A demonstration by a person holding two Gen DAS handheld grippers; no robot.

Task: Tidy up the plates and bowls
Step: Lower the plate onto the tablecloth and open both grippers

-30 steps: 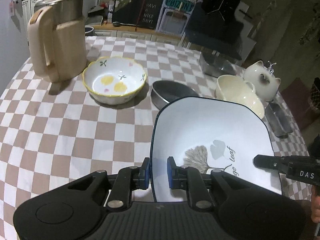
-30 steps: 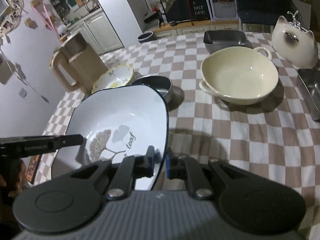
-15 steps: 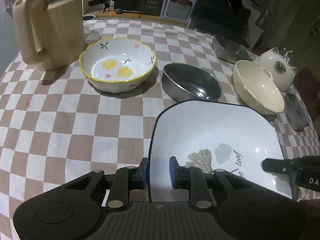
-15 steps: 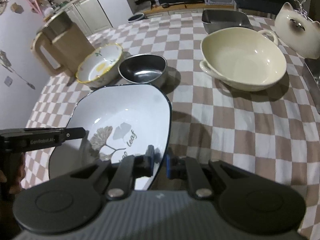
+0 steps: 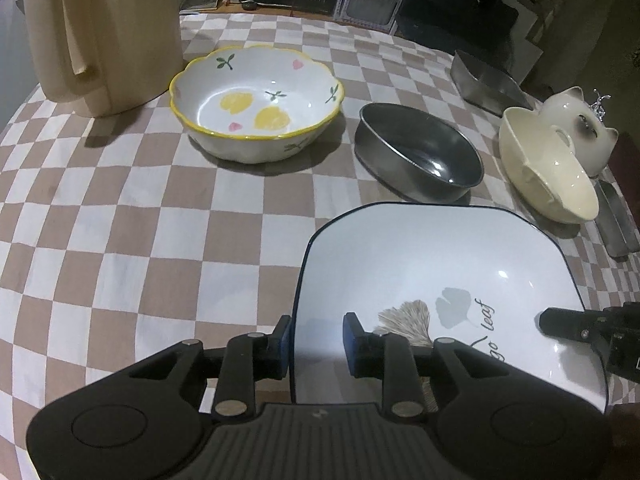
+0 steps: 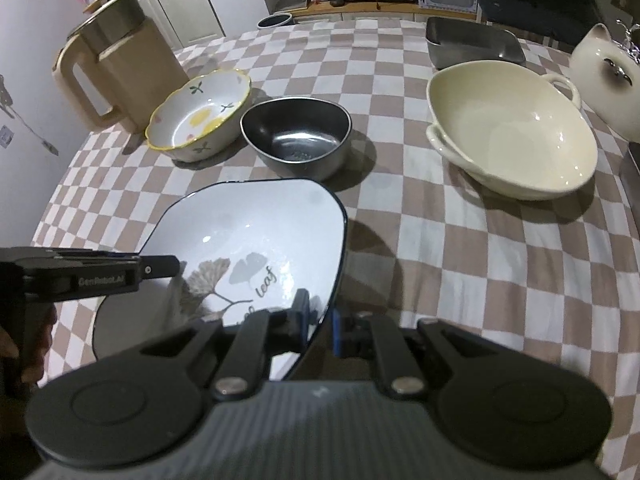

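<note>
A white square plate with a dark rim and a ginkgo leaf print (image 5: 432, 272) (image 6: 256, 236) hangs above the checkered table between both grippers. My left gripper (image 5: 316, 340) straddles its left rim with a visible gap between the pads, so it is open. My right gripper (image 6: 320, 320) is shut on the plate's right rim. Beyond the plate stand a flowered bowl with a yellow rim (image 5: 256, 100) (image 6: 200, 114), a dark metal bowl (image 5: 420, 152) (image 6: 298, 136) and a cream two-handled bowl (image 5: 548, 160) (image 6: 508, 128).
A beige jug (image 5: 100, 28) (image 6: 112, 76) stands at the far left. A metal tray (image 5: 488, 80) (image 6: 472, 42) and a white cat-shaped pot (image 5: 580, 124) (image 6: 604, 76) sit at the far right. Another metal piece (image 5: 616, 216) lies at the table's right edge.
The plate and both grippers have moved forward and lower toward the bowls. The left gripper's jaws have widened on the plate's rim.
</note>
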